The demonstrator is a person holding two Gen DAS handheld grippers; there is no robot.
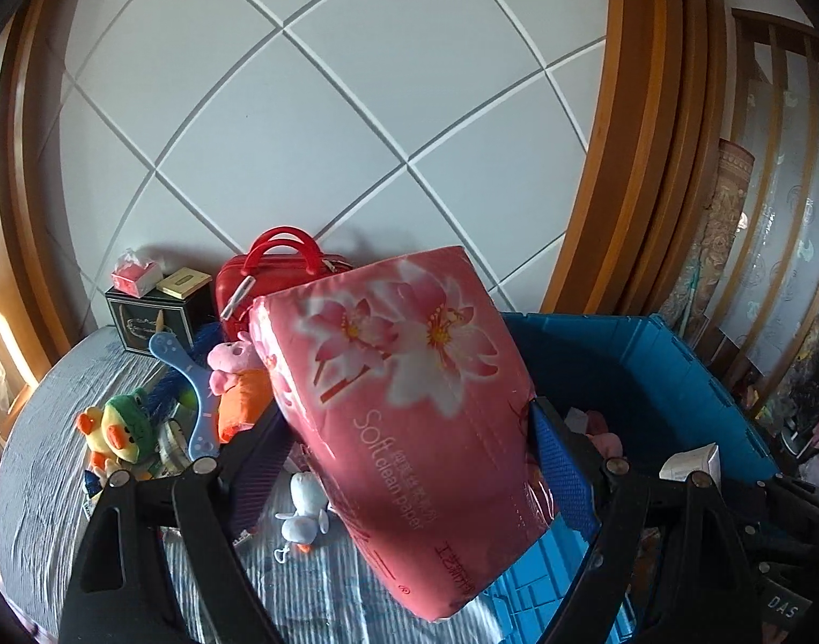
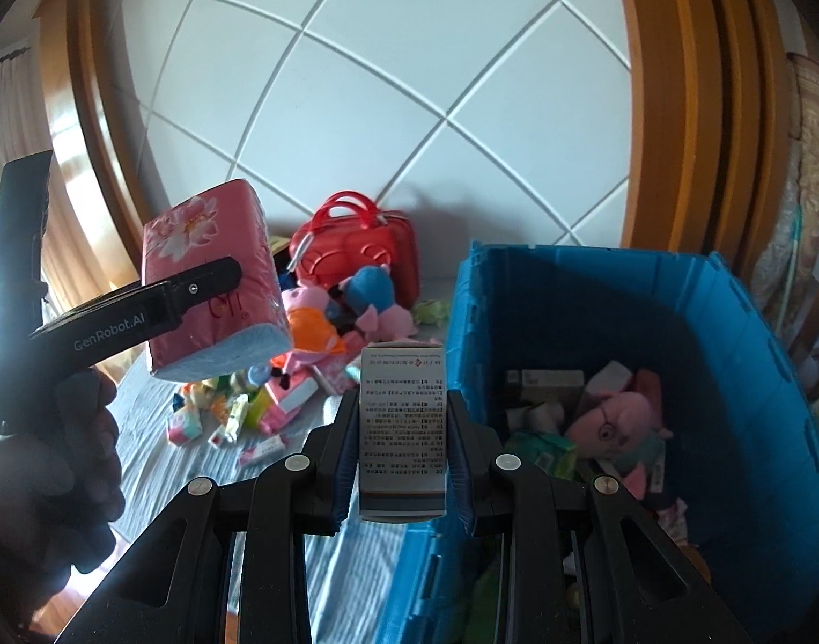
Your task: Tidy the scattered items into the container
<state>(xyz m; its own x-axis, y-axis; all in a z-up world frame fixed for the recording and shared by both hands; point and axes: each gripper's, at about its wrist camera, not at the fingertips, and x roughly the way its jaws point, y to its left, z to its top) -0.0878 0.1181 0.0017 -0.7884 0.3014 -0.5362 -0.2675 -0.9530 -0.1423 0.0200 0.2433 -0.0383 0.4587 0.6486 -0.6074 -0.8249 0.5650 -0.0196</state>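
Right wrist view took in the blue plastic crate, a ribbed, deep-walled tub standing on the striped, wrinkled bedsheet, with a soft pink pig plush and small cartons inside. Next in size, the glossy pink pack of tissue paper, a puffy rectangular block printed with flowers, was clamped between the left gripper and its widely spread jaws, held in the air beside the crate's rim. Smaller, a flat printed cardboard box sat pinched in the right gripper, near the crate's left wall.
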